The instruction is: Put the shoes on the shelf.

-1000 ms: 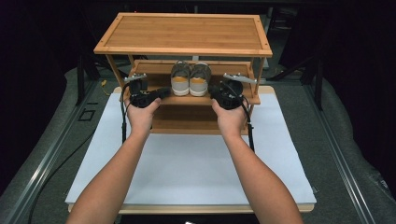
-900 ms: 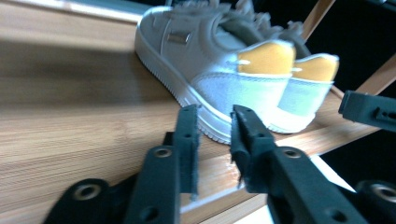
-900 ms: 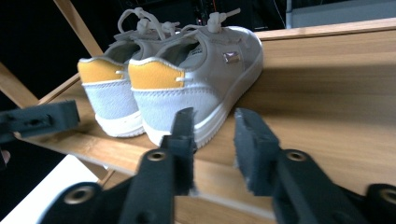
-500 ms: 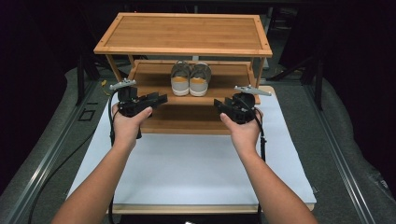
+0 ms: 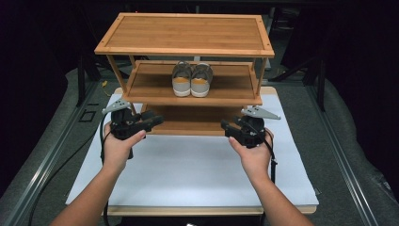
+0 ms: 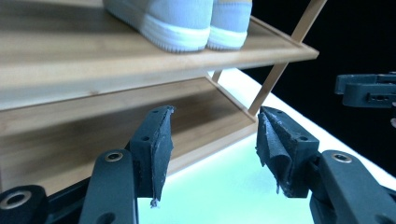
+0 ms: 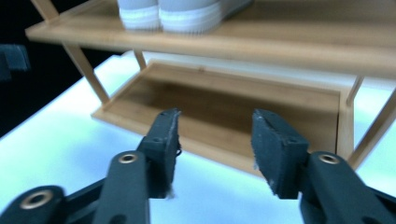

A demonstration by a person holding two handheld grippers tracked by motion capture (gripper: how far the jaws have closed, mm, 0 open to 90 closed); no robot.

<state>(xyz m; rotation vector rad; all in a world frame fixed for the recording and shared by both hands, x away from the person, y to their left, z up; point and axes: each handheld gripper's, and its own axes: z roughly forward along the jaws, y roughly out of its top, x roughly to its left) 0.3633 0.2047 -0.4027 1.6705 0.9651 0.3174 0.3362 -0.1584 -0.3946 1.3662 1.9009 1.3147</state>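
Both claws, left [image 5: 157,120] and right [image 5: 226,127], backed off the rack [image 5: 188,35] (long axis crosswise), opening wide, empty.

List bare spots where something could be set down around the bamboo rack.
Free: three-tier bamboo shoe rack top shelf, bottom shelf, middle-shelf ends either side of the grey-and-orange sneakers; white board between both hands. Crowded: middle-shelf centre.

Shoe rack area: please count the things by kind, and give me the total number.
Shoes: 2
Wooden rack: 1
White board under the rack: 1
Hand-held tools, left and right, both open and holding nothing: 2
Total: 6
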